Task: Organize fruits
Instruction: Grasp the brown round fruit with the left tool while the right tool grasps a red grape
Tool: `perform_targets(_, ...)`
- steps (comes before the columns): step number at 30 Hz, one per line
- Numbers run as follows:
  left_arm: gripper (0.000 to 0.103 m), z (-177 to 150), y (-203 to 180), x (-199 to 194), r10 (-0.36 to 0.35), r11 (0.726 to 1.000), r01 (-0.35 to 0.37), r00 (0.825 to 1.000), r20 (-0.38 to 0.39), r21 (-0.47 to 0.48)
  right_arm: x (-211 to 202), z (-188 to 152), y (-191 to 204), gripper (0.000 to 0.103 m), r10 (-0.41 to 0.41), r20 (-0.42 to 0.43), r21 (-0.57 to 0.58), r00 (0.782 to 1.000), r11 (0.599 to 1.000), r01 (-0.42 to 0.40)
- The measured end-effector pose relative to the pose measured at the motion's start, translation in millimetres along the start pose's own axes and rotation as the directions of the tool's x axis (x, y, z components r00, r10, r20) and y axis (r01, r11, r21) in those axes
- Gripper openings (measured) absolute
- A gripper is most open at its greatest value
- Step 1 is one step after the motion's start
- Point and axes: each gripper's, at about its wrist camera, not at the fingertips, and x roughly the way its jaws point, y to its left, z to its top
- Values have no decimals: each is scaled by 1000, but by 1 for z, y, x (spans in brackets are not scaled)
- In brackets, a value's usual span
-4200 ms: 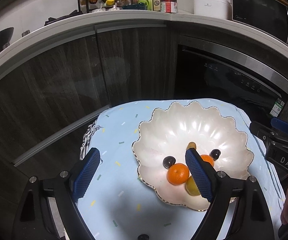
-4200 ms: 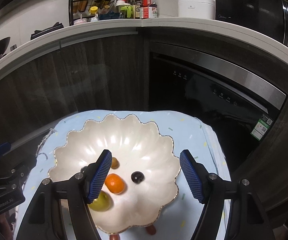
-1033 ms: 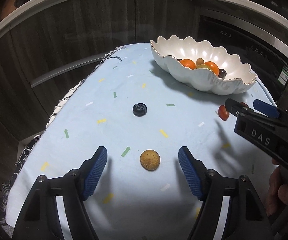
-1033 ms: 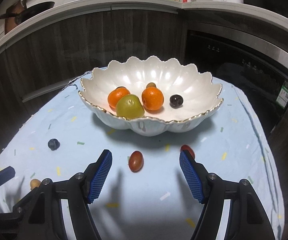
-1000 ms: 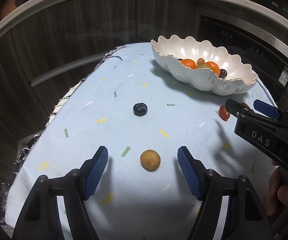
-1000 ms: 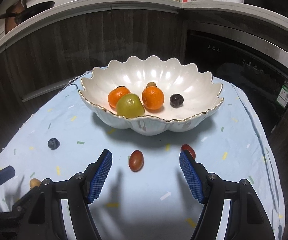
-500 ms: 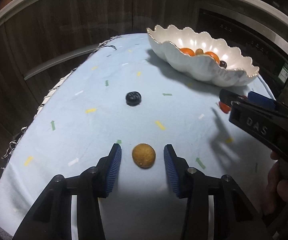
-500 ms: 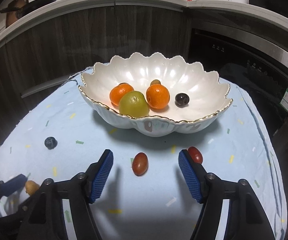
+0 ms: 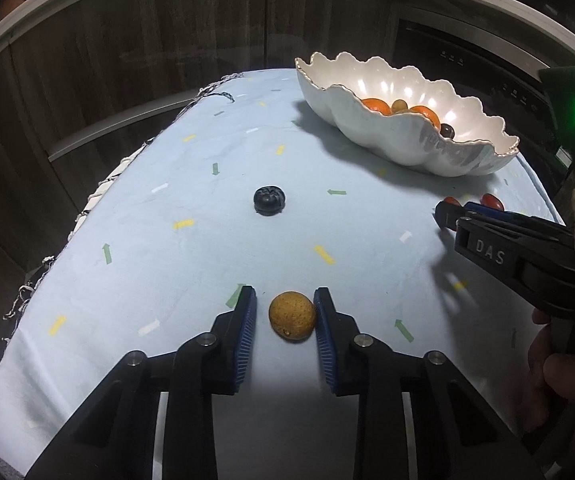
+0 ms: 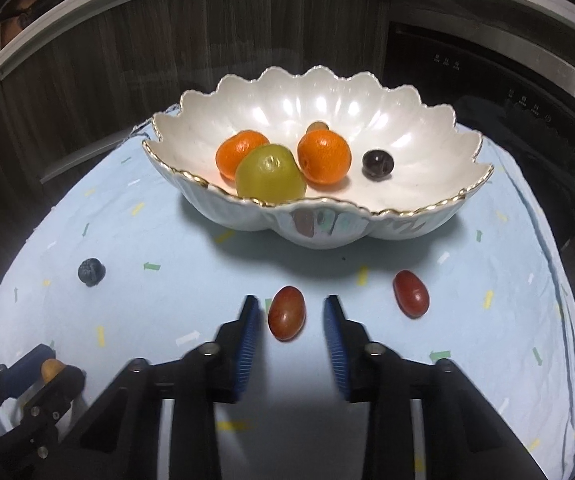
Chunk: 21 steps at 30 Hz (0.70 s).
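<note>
Left gripper point(image 9: 283, 320) closing around round tan speckled fruit point(image 9: 292, 315), right gripper point(image 10: 290, 326) closing around glossy red oval tomato point(image 10: 286, 312)

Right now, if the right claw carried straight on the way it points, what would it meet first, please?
Probably the oval dark red fruit lying between the closing right claw fingers on the pale blue tablecloth; no pad visibly touches it yet.

We look from each gripper's wrist, forward and steeply down along its fingers, close over the blue cloth point(image 9: 367, 216). Our left view sits further left and nearer us, our right view closer to the bowl point(image 10: 427, 224). Both views share the bowl, the blueberry point(image 9: 269, 200) and the other gripper.
</note>
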Motion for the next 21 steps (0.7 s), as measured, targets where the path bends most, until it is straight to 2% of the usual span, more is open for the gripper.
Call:
perform_targets(4,23,0,0,0,-12,1000,12,1000,-2,3,4,0,-4,26,21,-18,22,1000,1000,-20)
perform_targets(7,23,0,0,0,-14,1000,14,1000,-5,3,3,-1,-4,19,33,-14,22,999,999,-33)
perform_targets(21,23,7,0,-7,-13,1000,13,1000,10,9,-12,-5,-5,19,36,6,27,999,999,-36)
